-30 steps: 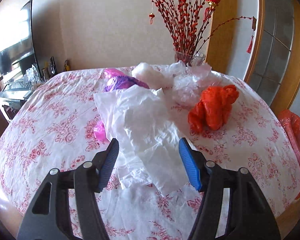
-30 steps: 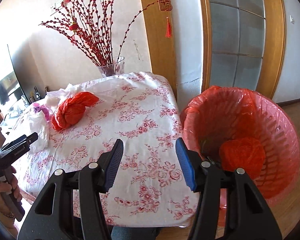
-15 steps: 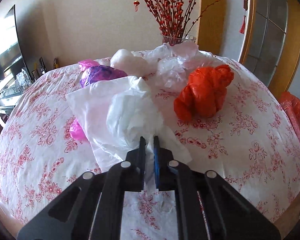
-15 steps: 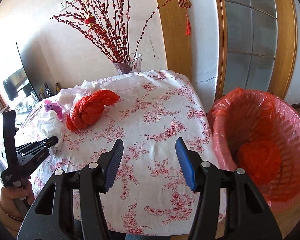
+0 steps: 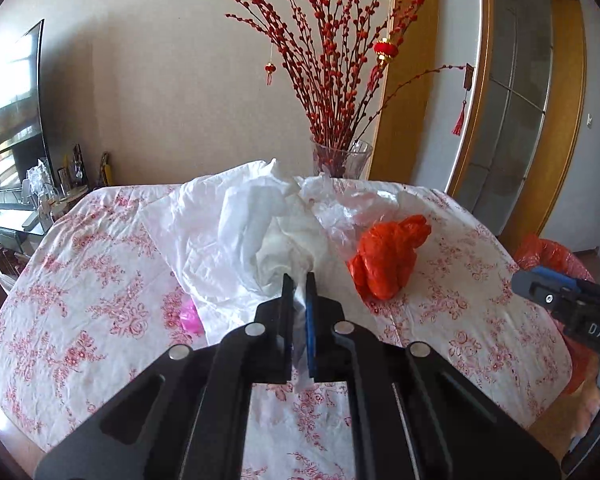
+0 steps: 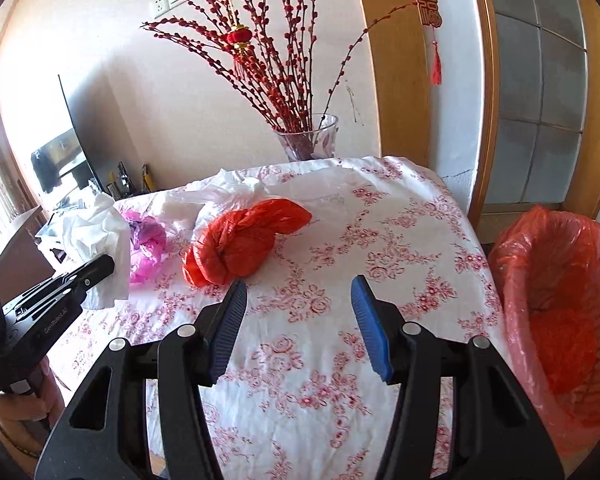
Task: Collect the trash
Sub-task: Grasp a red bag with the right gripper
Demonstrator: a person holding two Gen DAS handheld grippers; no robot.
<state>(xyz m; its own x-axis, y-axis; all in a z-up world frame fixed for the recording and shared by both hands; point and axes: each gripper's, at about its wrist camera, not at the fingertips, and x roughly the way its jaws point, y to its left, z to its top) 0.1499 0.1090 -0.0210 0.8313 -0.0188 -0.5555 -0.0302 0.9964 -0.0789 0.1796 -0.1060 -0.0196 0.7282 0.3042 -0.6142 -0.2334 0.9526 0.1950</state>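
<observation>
My left gripper [image 5: 299, 280] is shut on a white plastic bag [image 5: 236, 236] and holds it lifted above the table; the bag also shows in the right wrist view [image 6: 96, 240]. A knotted red bag [image 5: 388, 260] lies on the floral tablecloth [image 5: 80, 280], right of the white bag. In the right wrist view the red bag [image 6: 240, 244] lies just beyond my right gripper [image 6: 298, 286], which is open and empty. A red-lined trash basket [image 6: 556, 300] with red trash inside stands right of the table.
Pink and purple bags [image 6: 148, 244] and clear plastic [image 5: 352, 204] lie further back. A glass vase [image 6: 308, 140] with red branches stands at the table's far edge. A TV [image 5: 8, 112] stands at the left. A glass door [image 6: 540, 100] is behind the basket.
My left gripper closed on the white bag and lifted it off the table. My right gripper swung left, from the basket toward the red bag, still open.
</observation>
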